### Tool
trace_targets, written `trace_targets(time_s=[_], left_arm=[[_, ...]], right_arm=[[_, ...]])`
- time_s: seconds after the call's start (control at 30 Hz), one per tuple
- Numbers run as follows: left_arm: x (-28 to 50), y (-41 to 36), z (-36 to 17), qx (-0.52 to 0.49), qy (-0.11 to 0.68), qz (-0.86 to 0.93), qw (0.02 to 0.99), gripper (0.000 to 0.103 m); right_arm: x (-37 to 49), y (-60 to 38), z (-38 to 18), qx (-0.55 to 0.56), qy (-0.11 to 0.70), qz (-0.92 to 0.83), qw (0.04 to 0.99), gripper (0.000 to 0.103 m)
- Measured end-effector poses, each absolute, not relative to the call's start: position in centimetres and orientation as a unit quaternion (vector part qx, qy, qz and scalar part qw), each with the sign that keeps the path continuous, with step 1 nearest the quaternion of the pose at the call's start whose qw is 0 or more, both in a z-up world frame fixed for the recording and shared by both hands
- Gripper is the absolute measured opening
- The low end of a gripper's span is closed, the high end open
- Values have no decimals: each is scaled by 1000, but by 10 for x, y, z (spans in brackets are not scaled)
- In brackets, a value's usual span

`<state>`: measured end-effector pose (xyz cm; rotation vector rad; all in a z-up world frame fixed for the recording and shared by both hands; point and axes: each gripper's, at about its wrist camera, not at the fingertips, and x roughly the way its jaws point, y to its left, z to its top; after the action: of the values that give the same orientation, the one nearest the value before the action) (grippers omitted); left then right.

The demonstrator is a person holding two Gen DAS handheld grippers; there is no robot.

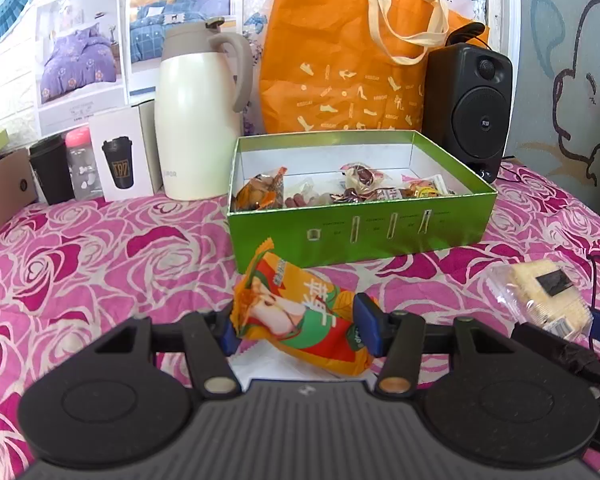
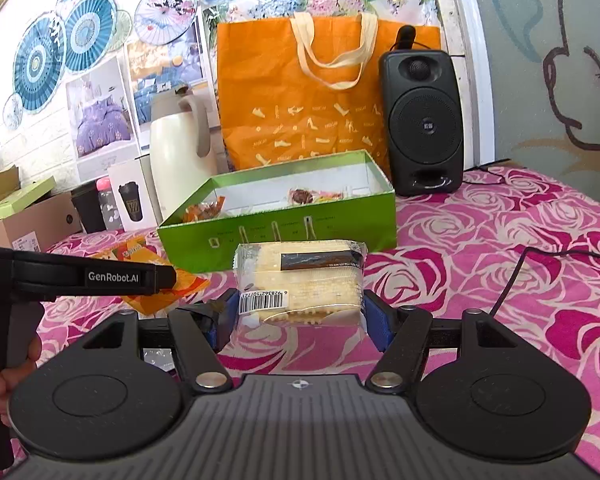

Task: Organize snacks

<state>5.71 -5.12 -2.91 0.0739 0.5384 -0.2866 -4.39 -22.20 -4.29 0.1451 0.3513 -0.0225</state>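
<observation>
An open green box (image 1: 360, 236) with several wrapped snacks inside stands on the rose-patterned cloth; it also shows in the right wrist view (image 2: 284, 236). My left gripper (image 1: 300, 330) is shut on an orange snack packet (image 1: 300, 316) just in front of the box. My right gripper (image 2: 300, 316) is shut on a clear-wrapped pale cracker pack (image 2: 300, 280), held before the box's front wall. That cracker pack (image 1: 544, 292) shows at the right in the left wrist view. The orange packet (image 2: 156, 276) shows at the left in the right wrist view, behind the left gripper's arm.
Behind the box stand a cream thermos jug (image 1: 200, 120), an orange tote bag (image 1: 340, 60) and a black speaker (image 1: 472, 108). Cups, a white carton (image 1: 120, 156) and a cardboard box (image 1: 4, 188) sit at the far left. A black cable (image 2: 516, 276) lies at the right.
</observation>
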Motion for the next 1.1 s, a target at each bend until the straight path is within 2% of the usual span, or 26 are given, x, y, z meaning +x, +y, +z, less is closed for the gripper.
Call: trace_targets(time_s=[0.47, 0.67, 0.83, 0.9, 0.93, 1.0, 1.03, 1.1], left_arm=[[63, -49, -37, 35, 278, -141, 949, 55], [72, -59, -46, 54, 297, -162, 939, 67], [85, -66, -62, 43, 314, -190, 929, 67], [86, -63, -64, 24, 312, -197, 929, 50], [86, -60, -63, 12, 312, -194, 930, 45], [86, -58, -62, 0, 314, -194, 929, 42], [86, -58, -62, 1, 313, -193, 930, 38], [83, -57, -60, -6, 311, -191, 931, 38]], right_arm=[[-44, -220, -48, 75, 180, -10, 981, 103], [-43, -225, -49, 88, 182, -19, 979, 103], [-42, -230, -53, 107, 192, -18, 975, 103], [-42, -231, -54, 108, 192, -17, 975, 103], [-42, -231, -54, 108, 191, -15, 975, 103], [-44, -230, -53, 107, 187, -10, 976, 103], [-45, -229, -52, 104, 185, -7, 977, 103], [-47, -226, -50, 95, 178, -5, 979, 103]])
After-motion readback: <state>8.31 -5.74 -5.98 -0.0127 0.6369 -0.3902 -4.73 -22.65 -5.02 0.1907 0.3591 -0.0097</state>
